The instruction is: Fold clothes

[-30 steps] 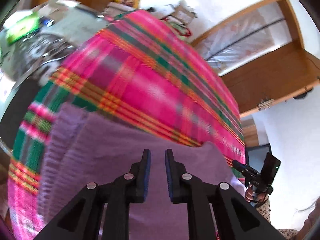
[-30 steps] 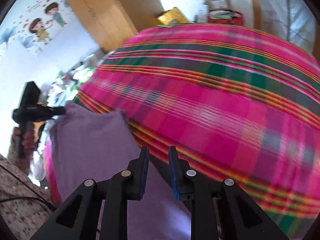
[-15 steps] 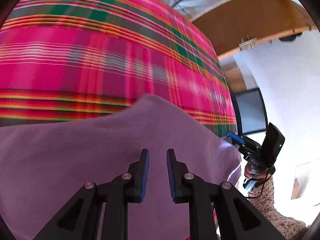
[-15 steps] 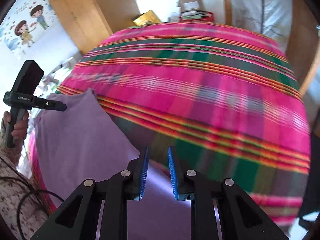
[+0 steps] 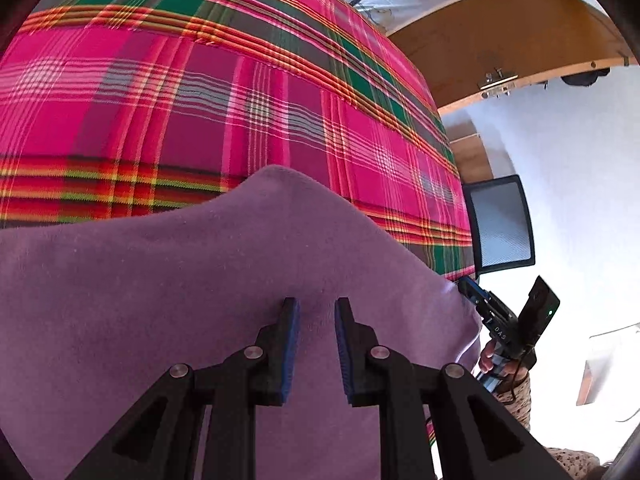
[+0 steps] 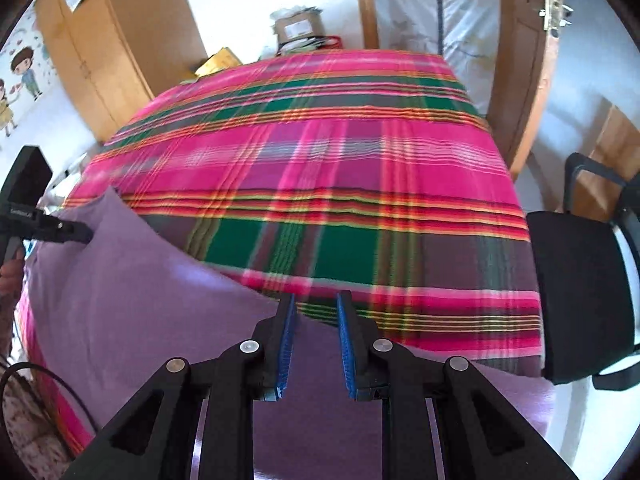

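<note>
While the purple garment (image 5: 224,280) lay spread on the near edge of the plaid bedcover (image 5: 240,100), the left gripper (image 5: 316,308) hovered over its middle and the right gripper (image 6: 316,304) over its far edge — both with tongs slightly apart, holding nothing. Whether it lay folded or awaited another fold, I could not tell.
</note>
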